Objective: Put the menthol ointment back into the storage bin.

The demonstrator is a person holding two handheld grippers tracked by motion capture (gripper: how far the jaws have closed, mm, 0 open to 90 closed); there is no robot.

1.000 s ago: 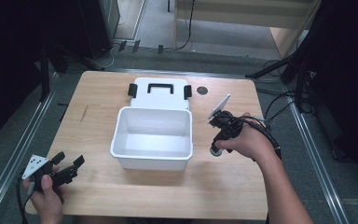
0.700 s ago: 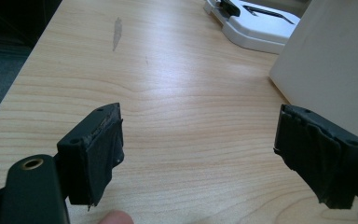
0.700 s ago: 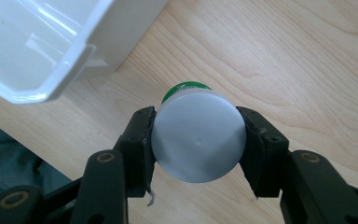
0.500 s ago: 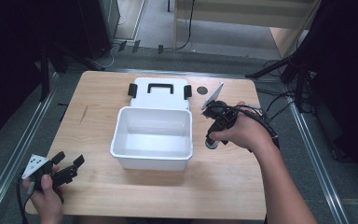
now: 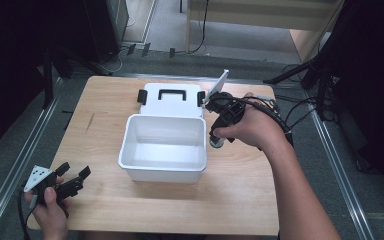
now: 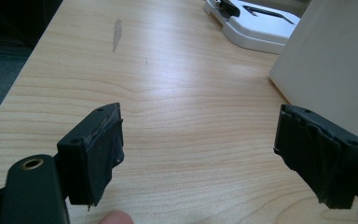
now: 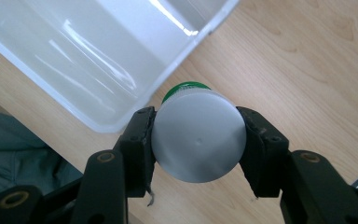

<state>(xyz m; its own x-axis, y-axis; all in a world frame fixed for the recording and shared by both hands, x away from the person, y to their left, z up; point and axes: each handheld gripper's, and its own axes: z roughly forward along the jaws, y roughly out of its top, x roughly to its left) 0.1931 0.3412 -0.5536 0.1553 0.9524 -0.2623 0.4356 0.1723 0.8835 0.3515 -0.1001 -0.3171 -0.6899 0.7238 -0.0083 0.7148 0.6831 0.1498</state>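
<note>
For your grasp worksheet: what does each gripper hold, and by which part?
Right gripper: small green bottle, clamped across its white cap. Left gripper: nothing.

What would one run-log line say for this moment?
right gripper: shut on bottle | beside bin | left gripper: open, idle

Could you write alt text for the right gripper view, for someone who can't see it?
The right gripper clamps a small jar with a grey lid and green band, seen from above. It hangs above a wooden table, beside the corner of an empty white bin.
</note>
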